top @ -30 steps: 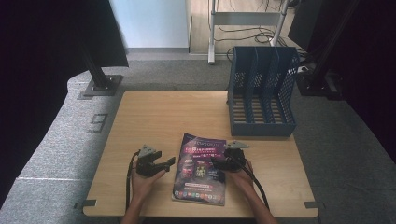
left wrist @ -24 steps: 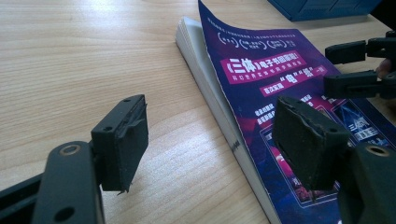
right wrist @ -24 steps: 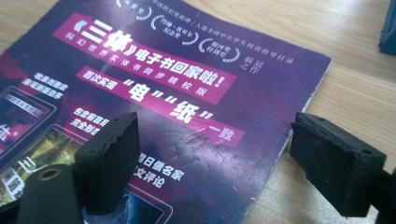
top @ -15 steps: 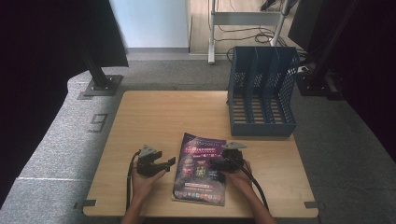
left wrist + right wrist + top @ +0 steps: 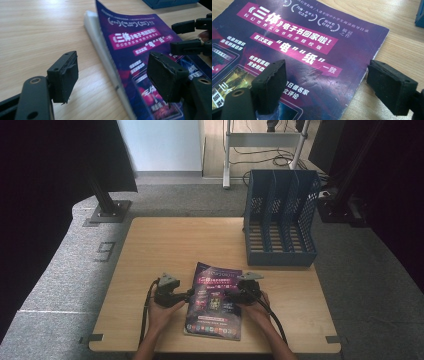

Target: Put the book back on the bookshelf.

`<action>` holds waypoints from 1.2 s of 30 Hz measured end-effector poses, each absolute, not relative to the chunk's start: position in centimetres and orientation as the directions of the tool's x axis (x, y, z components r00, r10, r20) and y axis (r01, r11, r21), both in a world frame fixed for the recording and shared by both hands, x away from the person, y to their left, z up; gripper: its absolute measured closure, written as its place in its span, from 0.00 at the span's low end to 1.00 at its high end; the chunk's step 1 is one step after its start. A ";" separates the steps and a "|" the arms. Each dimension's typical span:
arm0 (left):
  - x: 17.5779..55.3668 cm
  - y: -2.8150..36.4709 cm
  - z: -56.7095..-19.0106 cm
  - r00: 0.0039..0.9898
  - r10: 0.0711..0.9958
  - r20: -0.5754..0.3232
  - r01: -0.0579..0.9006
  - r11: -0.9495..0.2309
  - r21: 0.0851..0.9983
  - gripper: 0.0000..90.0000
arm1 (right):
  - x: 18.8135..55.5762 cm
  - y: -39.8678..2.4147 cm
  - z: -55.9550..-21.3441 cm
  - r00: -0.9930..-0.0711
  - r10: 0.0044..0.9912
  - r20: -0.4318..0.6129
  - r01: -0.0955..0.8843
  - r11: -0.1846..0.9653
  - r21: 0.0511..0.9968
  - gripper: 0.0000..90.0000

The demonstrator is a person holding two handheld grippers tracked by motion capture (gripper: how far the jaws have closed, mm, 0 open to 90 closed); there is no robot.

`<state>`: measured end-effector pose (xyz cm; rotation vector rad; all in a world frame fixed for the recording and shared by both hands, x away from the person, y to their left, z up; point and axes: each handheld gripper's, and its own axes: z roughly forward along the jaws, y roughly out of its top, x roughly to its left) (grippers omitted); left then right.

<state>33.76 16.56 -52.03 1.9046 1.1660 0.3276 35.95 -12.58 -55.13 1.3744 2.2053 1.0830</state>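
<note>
A purple magazine [image 5: 215, 302] with white and pink print lies flat on the wooden table [image 5: 175, 245], near the front edge. My left gripper [image 5: 188, 295] sits at its left edge, open. In the left gripper view the jaws [image 5: 112, 72] straddle that edge of the magazine [image 5: 140, 42], whose cover curls up slightly. My right gripper [image 5: 229, 295] rests over the right part of the cover, also open. In the right gripper view it [image 5: 327, 82] spans the right edge of the magazine [image 5: 312, 37], one pad [image 5: 272, 85] over the cover and the other over bare wood.
A blue slotted file rack [image 5: 280, 220] stands at the table's back right corner, its open compartments facing me. A black stand base [image 5: 107, 210] sits on the grey carpet beyond the table's left. Bare wood stretches behind and left of the magazine.
My left gripper has crept slightly right toward the magazine's edge. The right gripper and the magazine have hardly moved.
</note>
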 end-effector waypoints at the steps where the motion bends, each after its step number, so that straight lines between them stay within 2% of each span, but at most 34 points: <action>1: 34.1 16.0 -52.0 0.536 0.821 -0.197 0.599 -0.205 0.774 0.28 | 36.0 -12.6 -55.1 -0.483 0.868 0.114 0.621 0.248 0.743 0.18; 15: 36.2 13.6 -52.6 0.536 0.822 -0.193 0.627 -0.234 0.743 0.26 | 35.8 -12.5 -55.2 -0.479 0.871 0.112 0.619 0.244 0.747 0.18; 22: 36.9 12.7 -53.5 0.538 0.814 -0.219 0.656 -0.241 0.715 0.25 | 35.7 -12.6 -55.3 -0.478 0.871 0.112 0.611 0.239 0.755 0.18; 36: 37.6 12.1 -54.4 0.515 0.833 -0.205 0.671 -0.242 0.701 0.24 | 35.7 -12.6 -55.3 -0.481 0.869 0.112 0.607 0.239 0.758 0.18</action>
